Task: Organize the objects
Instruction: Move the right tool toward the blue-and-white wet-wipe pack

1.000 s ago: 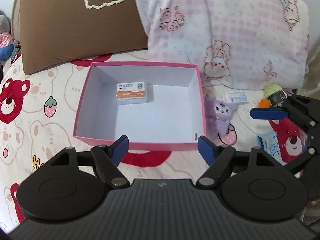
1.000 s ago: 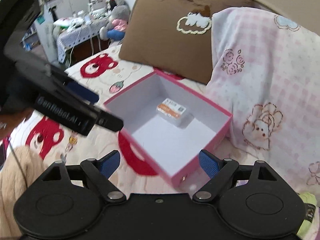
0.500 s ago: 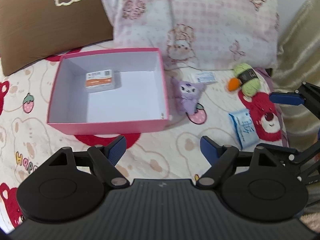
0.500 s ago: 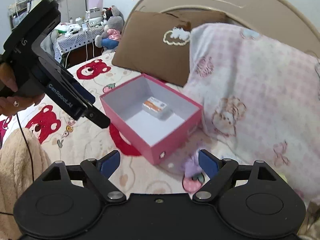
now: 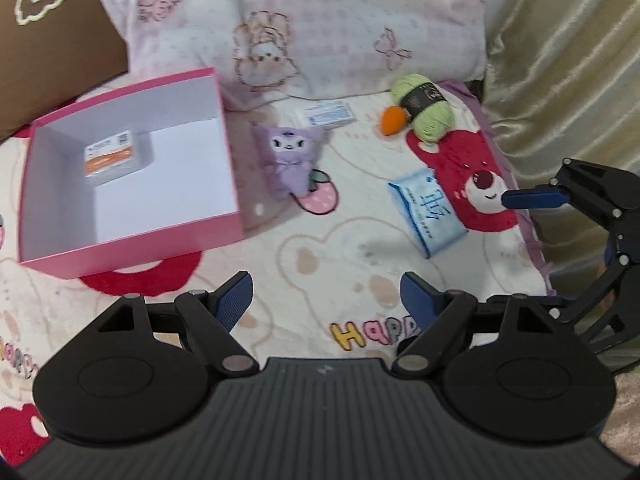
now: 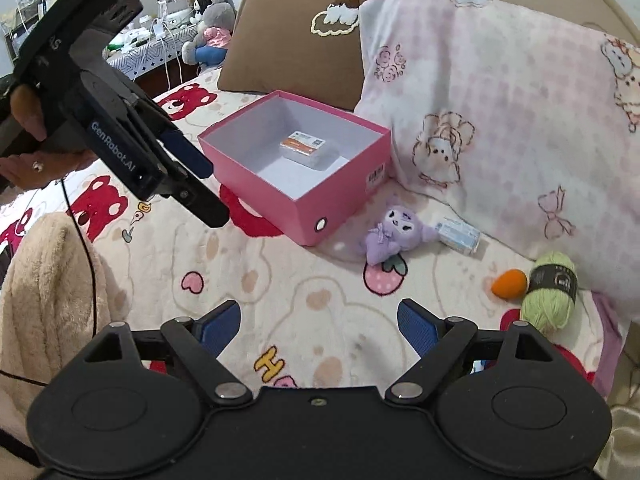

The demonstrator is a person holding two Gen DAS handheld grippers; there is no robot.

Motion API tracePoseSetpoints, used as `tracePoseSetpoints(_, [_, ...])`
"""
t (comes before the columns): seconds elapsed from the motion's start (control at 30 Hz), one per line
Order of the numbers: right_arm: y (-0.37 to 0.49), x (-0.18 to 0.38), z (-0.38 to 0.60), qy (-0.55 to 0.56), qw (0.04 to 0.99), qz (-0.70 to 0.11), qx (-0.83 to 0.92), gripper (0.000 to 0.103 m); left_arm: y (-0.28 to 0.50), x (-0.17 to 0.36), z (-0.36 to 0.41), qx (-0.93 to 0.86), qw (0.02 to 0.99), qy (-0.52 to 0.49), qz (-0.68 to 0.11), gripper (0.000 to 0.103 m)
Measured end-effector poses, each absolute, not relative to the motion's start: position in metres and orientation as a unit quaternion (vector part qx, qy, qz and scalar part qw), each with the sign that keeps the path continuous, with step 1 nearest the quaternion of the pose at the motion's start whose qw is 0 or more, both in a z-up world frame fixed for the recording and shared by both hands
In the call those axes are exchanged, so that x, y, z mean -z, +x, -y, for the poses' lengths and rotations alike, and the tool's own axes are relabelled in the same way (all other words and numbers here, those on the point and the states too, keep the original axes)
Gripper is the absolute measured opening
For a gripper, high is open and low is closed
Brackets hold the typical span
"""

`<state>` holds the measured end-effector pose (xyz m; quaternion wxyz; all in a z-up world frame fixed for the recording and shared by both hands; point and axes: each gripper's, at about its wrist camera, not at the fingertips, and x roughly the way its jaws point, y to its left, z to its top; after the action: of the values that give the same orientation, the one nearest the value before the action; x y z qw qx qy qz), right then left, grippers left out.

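An open pink box (image 5: 132,236) sits on the bed with a small orange-and-white case (image 5: 116,156) inside it. To its right lie a purple plush (image 5: 290,156), a small blue-white packet (image 5: 328,114), an orange toy (image 5: 392,120), a green yarn ball (image 5: 428,114) and a blue tissue pack (image 5: 428,212). My left gripper (image 5: 326,296) hangs open over bare bedsheet, nothing between its fingers. My right gripper (image 6: 320,320) is open too, short of the plush (image 6: 390,236) and the pink box (image 6: 340,196). The yarn ball (image 6: 550,296) lies to its right.
A pink checked pillow (image 5: 320,20) and a brown pillow (image 6: 296,40) stand behind the objects. A beige curtain (image 5: 568,60) borders the bed's right edge. A beige blanket (image 6: 48,300) lies at the near left. A hand (image 6: 24,120) grips the left gripper's handle.
Both grippers have moved right, away from the pink box. The box has slid to the left in both views, and the plush, yarn ball and tissue pack have come fully into sight.
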<state>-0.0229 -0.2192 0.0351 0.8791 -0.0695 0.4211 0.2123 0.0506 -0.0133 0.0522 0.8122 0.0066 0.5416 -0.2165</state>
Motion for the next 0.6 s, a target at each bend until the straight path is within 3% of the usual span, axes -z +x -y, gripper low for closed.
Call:
tracePoseSetpoints(0.4, [-0.031,0.003,0.243,-0.053,0.914,-0.389,-0.1,0.089,0.055,0.001,0.033,0.235,0.799,-0.008,-0.553,0.079])
tracePoseSetpoints(0.6, [-0.023,0.044,0.263,0.008,0.911,-0.406,-0.063,0.088,0.056,0.023,0.036,0.22,0.81,-0.036,-0.543,0.079])
